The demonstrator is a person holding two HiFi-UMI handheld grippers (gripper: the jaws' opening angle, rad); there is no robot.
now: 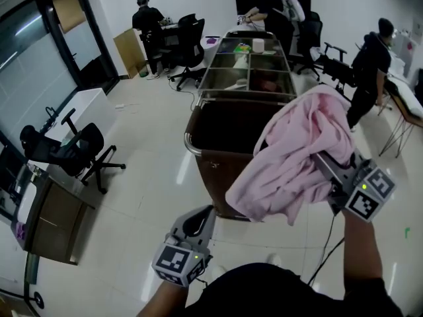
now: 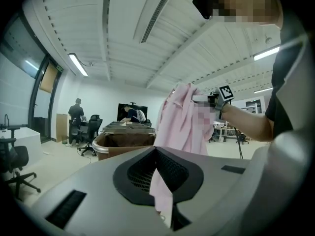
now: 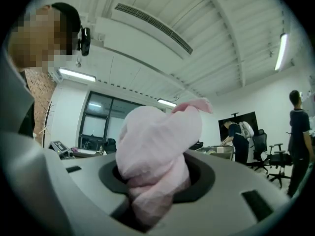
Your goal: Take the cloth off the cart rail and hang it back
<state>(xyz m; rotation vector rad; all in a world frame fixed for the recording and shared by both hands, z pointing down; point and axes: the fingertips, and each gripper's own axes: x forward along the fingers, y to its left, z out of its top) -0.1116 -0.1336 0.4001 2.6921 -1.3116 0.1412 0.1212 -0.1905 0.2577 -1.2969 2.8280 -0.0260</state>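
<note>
One pink cloth point(image 1: 297, 157), one cart point(image 1: 190, 140), two grippers (left gripper point(image 1: 200, 214), right gripper point(image 1: 324, 164)), three people point(image 1: 148, 20) point(image 1: 268, 8) point(image 1: 370, 65) at the back.

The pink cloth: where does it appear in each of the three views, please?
Head view: pink cloth right of centre, held by the right tool.
Left gripper view: cloth just right of centre.
Right gripper view: cloth at centre, between the jaws.
Shared landmark: the cart.

Head camera sits above and behind the left tongs point(image 1: 200, 215) and right tongs point(image 1: 322, 158), facing forward and steeply down. Each tongs camera rides close behind its own jaws, facing roughly level. The left one faces the right tongs. All three views share the cart point(image 1: 221, 170) beyond the tongs.
</note>
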